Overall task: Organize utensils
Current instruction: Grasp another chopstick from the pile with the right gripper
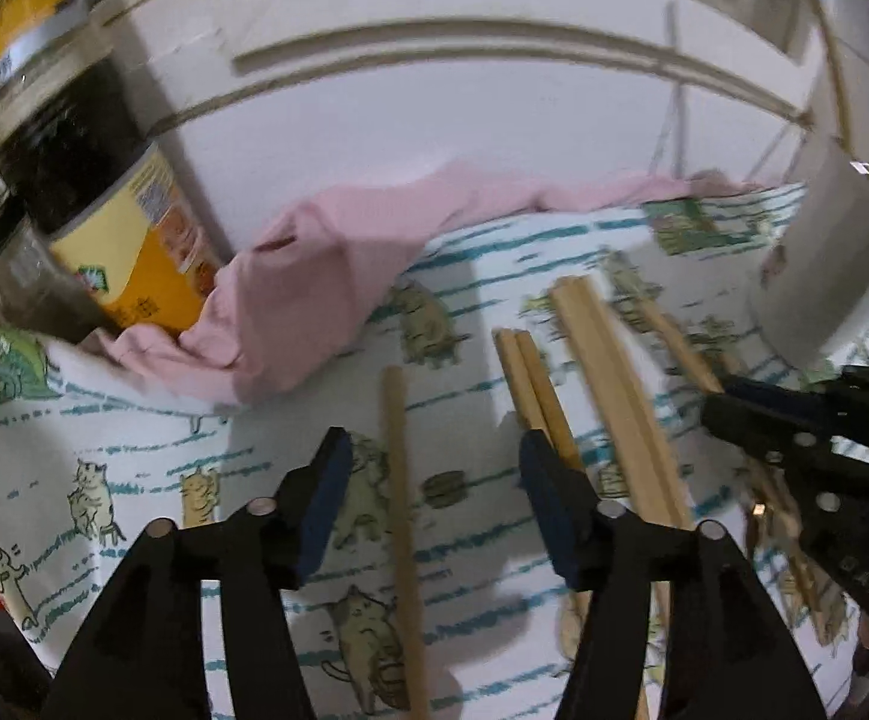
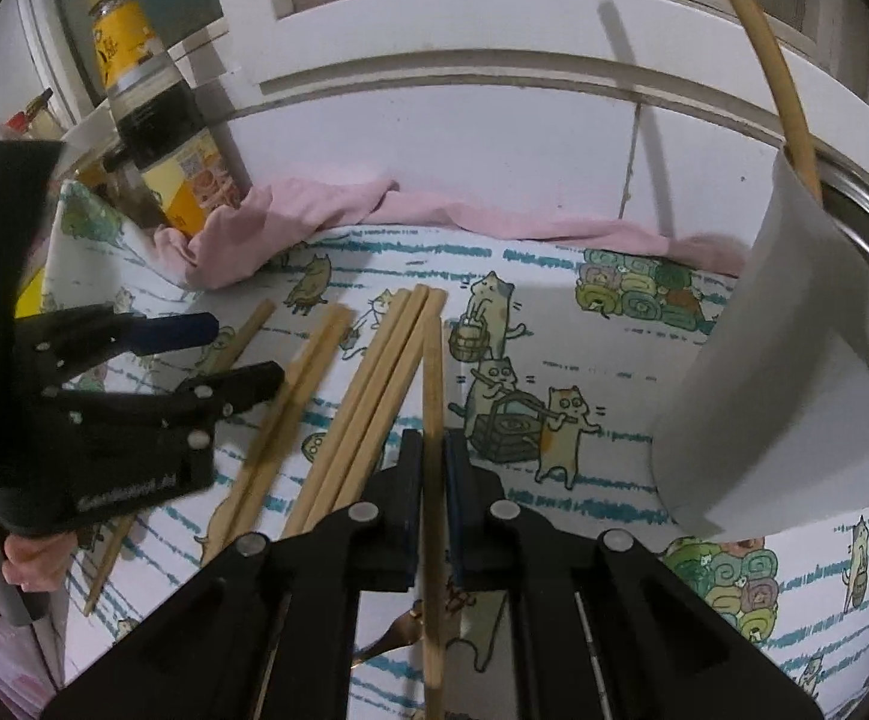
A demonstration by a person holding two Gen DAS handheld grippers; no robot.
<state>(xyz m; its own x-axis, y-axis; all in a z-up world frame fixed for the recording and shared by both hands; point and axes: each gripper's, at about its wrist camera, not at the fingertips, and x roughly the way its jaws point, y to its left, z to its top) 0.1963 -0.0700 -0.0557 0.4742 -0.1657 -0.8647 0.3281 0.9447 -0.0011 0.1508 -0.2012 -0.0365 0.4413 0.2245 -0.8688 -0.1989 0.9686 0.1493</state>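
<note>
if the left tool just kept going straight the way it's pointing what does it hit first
Probably the single chopstick lying between its open fingers on the cat-print cloth, since the left tool tilts down toward it. If it cleared the table, the crumpled pink cloth by the white door comes next. Depth is unclear.

Setting: home kitchen or dining corner. Evidence: table covered by a cartoon-cat printed tablecloth (image 2: 584, 324); loose wooden chopsticks (image 2: 374, 372) lying on it; dark sauce bottle (image 2: 152, 114) with yellow label at the table's far left corner, smaller jars behind it; crumpled pink cloth (image 1: 326, 276) along the back edge; white panelled door (image 2: 494, 138) directly behind; white utensil holder (image 2: 776, 360) at right.
</note>
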